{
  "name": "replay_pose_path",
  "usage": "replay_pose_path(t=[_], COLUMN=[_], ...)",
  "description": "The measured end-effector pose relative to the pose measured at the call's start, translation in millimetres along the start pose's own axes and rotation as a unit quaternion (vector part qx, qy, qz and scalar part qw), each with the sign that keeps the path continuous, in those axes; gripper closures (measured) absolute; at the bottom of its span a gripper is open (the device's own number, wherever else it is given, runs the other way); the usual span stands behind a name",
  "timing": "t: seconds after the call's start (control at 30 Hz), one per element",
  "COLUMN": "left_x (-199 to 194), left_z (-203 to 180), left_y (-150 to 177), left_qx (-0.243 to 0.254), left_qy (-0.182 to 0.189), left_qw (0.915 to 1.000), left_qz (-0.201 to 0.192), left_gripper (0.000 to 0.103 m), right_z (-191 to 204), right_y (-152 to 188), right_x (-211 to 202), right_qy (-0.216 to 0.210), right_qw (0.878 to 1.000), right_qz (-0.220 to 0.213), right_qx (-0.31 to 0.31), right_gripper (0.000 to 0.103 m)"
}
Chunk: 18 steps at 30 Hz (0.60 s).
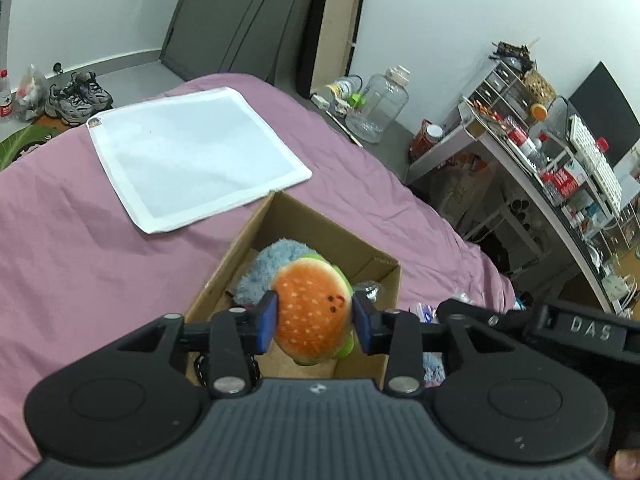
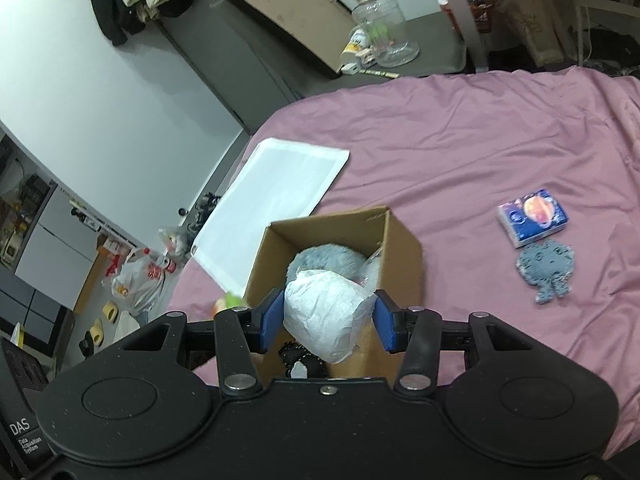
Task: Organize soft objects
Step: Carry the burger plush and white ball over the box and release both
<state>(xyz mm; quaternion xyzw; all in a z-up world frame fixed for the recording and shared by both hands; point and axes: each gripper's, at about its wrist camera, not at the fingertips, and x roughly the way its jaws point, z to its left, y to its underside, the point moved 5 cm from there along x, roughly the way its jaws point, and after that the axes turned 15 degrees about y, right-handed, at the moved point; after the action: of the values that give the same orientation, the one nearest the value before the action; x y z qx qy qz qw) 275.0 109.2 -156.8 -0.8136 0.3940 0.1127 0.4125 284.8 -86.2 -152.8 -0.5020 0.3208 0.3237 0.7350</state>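
Plush and light, the hamburger toy is pinched across its bun by the left gripper jaws above the cardboard box on the bed. Crinkly and equally soft, the white bundle squashes between the right gripper jaws over that box, so mid-body holds look best.

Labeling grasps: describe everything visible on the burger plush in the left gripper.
The burger plush is a small, round soft toy: an orange bun with pale seed marks, a dark stitched face and green lettuce edging. The left gripper has its blue jaws pressed on both sides, holding it over the open cardboard box, above a fluffy blue plush inside.
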Motion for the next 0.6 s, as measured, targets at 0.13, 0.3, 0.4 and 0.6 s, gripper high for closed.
replay_pose_path(t=[0.13,0.3,0.4,0.6], left_x=[0,-1,-2,-1], left_z=[6,12,14,12], left_y=[-2,-5,-5,-6], left_qx=[-0.005,-0.013,-0.014,-0.010], left_qy=[-0.011,-0.015,-0.023,-0.030], left_qw=[0.9999,0.9998,0.9996,0.9995], left_qz=[-0.002,-0.008,-0.009,-0.006], left_gripper=[0.030,0.030,0.030,0.030], right_z=[6,12,18,8], right_y=[3,7,10,8], right_x=[8,14,15,12], right_qy=[-0.004,-0.007,-0.021,-0.025], right_qw=[1.000,1.000,0.999,0.999], right_qz=[0.013,0.022,0.029,0.034], right_qx=[-0.002,-0.003,-0.008,0.003], right_gripper=[0.056,0.055,0.052,0.046])
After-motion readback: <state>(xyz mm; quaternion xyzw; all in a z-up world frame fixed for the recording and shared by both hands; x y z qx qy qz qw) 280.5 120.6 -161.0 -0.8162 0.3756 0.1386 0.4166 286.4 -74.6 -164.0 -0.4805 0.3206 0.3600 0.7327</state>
